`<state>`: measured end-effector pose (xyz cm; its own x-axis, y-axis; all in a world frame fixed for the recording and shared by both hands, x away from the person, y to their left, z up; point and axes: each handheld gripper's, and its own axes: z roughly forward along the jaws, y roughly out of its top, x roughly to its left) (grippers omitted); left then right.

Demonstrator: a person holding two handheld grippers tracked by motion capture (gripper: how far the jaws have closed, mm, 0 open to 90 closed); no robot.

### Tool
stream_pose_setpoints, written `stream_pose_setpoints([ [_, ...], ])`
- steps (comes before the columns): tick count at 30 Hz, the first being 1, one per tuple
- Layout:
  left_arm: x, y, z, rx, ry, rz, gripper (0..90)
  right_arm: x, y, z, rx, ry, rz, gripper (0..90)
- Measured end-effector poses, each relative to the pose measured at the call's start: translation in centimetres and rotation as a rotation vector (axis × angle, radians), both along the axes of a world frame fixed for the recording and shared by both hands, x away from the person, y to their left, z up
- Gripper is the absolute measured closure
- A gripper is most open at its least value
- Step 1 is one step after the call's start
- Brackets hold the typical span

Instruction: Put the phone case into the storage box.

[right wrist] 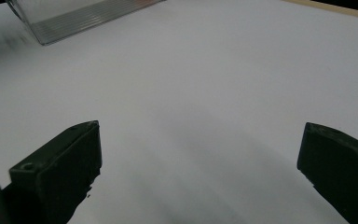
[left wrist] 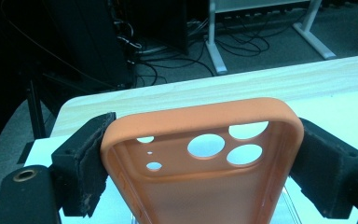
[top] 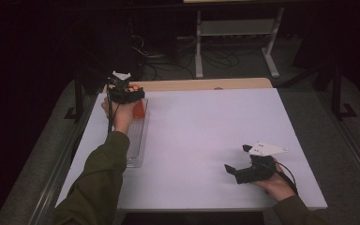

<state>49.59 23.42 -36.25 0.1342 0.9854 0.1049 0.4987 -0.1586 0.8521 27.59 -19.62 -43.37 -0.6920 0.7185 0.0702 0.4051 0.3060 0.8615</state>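
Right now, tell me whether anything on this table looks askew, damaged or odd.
Nothing looks damaged or spilled. The orange phone case is clamped between the left tool's pads above the clear tray; the right tool rests open on the white table.

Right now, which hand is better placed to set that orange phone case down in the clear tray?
The left: its fingers already clamp the orange phone case above the clear tray. The right gripper rests open, far off.

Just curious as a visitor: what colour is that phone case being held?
Orange. The phone case shows best in the left gripper view.
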Motion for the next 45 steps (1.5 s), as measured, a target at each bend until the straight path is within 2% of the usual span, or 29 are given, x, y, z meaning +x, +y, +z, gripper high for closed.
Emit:
stream_pose_setpoints([
  [5, 0.3, -0.3, -0.2, 0.011, -0.013, -0.001, 13.9, 0.0, 0.0, 0.0, 0.001, 0.0, 0.001, 0.0],
  [6, 0.3, -0.3, -0.2, 0.031, -0.008, -0.009, 13.8, 0.0, 0.0, 0.0, 0.001, 0.0, 0.001, 0.0],
  [10, 0.7, -0.5, -0.3, 0.036, -0.014, -0.012, 13.6, 0.0, -0.1, 0.0, 0.002, 0.0, 0.001, 0.0],
  [14, 1.0, -0.2, -0.4, 0.027, -0.008, -0.014, 13.5, 0.0, -0.1, 0.0, 0.003, 0.004, -0.002, 0.0],
  [19, 1.5, -0.1, -0.6, 0.012, -0.022, -0.022, 13.5, 0.0, -0.1, 0.0, 0.006, 0.004, -0.002, 0.0],
  [33, 2.4, 0.0, -0.8, 0.002, -0.016, -0.04, 13.4, 0.0, -0.1, -0.1, 0.007, 0.008, -0.003, 0.0],
  [45, 2.6, 0.3, -0.7, -0.005, -0.022, -0.049, 10.7, 0.0, -0.2, -0.1, 0.002, 0.003, 0.0, 0.0],
])
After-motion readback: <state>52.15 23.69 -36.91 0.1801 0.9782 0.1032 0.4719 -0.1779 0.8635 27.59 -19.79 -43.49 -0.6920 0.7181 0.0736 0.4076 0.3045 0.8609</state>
